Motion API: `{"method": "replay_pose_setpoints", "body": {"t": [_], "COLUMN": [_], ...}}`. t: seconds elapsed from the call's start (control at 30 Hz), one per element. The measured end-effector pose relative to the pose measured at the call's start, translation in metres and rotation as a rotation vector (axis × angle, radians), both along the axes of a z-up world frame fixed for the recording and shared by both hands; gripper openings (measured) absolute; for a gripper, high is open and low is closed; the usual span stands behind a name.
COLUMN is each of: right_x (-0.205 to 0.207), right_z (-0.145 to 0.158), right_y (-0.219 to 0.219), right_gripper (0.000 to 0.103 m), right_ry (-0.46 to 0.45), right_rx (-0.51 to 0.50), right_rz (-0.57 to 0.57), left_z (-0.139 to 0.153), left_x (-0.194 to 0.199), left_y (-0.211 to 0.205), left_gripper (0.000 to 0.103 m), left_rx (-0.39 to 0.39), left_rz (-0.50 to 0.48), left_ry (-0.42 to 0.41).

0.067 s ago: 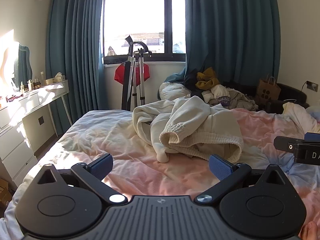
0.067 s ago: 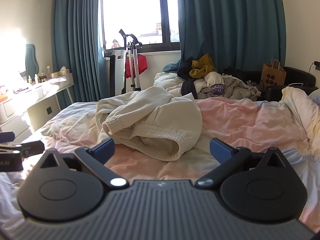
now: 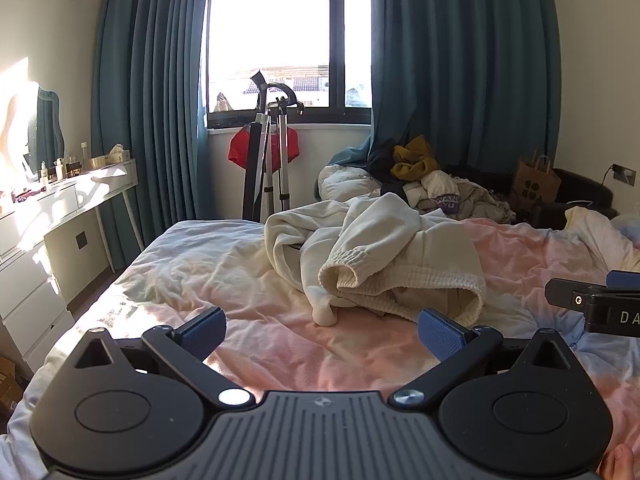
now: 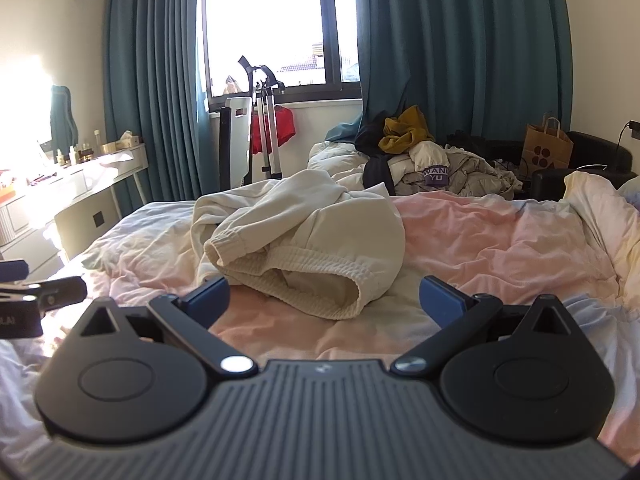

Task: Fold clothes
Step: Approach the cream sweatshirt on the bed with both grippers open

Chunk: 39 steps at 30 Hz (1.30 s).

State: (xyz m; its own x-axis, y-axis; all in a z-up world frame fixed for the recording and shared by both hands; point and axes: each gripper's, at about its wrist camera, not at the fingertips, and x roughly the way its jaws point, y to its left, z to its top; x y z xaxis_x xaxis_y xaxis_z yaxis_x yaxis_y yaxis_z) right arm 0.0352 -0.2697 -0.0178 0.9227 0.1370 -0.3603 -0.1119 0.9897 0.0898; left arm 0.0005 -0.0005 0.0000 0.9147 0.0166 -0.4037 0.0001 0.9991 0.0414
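Note:
A crumpled cream sweatshirt (image 3: pixel 384 256) (image 4: pixel 316 236) lies in a heap in the middle of the bed, a ribbed cuff and the ribbed hem facing me. My left gripper (image 3: pixel 322 330) hovers open over the pink sheet just short of the heap, nothing between its blue pads. My right gripper (image 4: pixel 324 298) is open too, its fingers either side of the hem's near edge in view, a little short of it. The right gripper's tip shows at the right edge of the left wrist view (image 3: pixel 592 304); the left gripper's tip shows at the left edge of the right wrist view (image 4: pixel 40 292).
The bed's pink and white sheet (image 3: pixel 280 344) is wrinkled. A pile of other clothes (image 3: pixel 432 184) lies beyond the bed's far side. A white vanity desk (image 3: pixel 60 208) stands left, a metal stand (image 3: pixel 272 160) under the window, a paper bag (image 3: pixel 536 180) at right.

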Motion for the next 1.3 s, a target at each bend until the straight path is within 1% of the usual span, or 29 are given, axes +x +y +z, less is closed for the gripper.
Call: {"method": "replay_pose_setpoints", "body": {"t": [0.37,0.53,0.63,0.7,0.83,0.97,1.1,1.17,1.3], "right_x": [0.001,-0.005,-0.011,-0.016,-0.016,-0.017,-0.017,-0.012,-0.001], "right_z": [0.000,0.014,0.034,0.045,0.037,0.028,0.020,0.009,-0.010], "right_y": [-0.002,0.002,-0.001,0.000,0.000,0.000,0.000,0.001,0.001], "right_gripper": [0.103,0.103,0.103,0.103,0.103,0.103,0.103,0.103,0.103], "right_ry": [-0.016,-0.008,-0.006,-0.025,-0.031,-0.036,-0.041,-0.041,-0.024], "right_rx": [-0.005,-0.006,0.033,0.032,0.009,-0.014,-0.037,-0.049,-0.064], "right_rz": [0.003,-0.029,-0.039,-0.040,-0.034,-0.028,-0.022,-0.016,-0.004], "left_z": [0.004,0.007,0.008,0.008,0.009,0.007,0.001,-0.002,-0.007], "left_x": [-0.004,-0.012,-0.017,-0.021,-0.023,-0.023,-0.014,-0.010,-0.004], "left_y": [0.002,0.006,0.010,0.012,0.011,0.013,0.019,0.022,0.027], "left_gripper": [0.103,0.103,0.103,0.103,0.103,0.103,0.103,0.103,0.103], "left_rx": [-0.024,-0.025,-0.049,-0.056,-0.045,-0.068,-0.075,-0.078,-0.052], "left_rz": [-0.016,-0.023,-0.040,-0.051,-0.055,-0.057,-0.047,-0.041,-0.012], "left_ry": [-0.019,-0.029,-0.019,-0.020,-0.021,-0.027,-0.026,-0.025,-0.042]}}
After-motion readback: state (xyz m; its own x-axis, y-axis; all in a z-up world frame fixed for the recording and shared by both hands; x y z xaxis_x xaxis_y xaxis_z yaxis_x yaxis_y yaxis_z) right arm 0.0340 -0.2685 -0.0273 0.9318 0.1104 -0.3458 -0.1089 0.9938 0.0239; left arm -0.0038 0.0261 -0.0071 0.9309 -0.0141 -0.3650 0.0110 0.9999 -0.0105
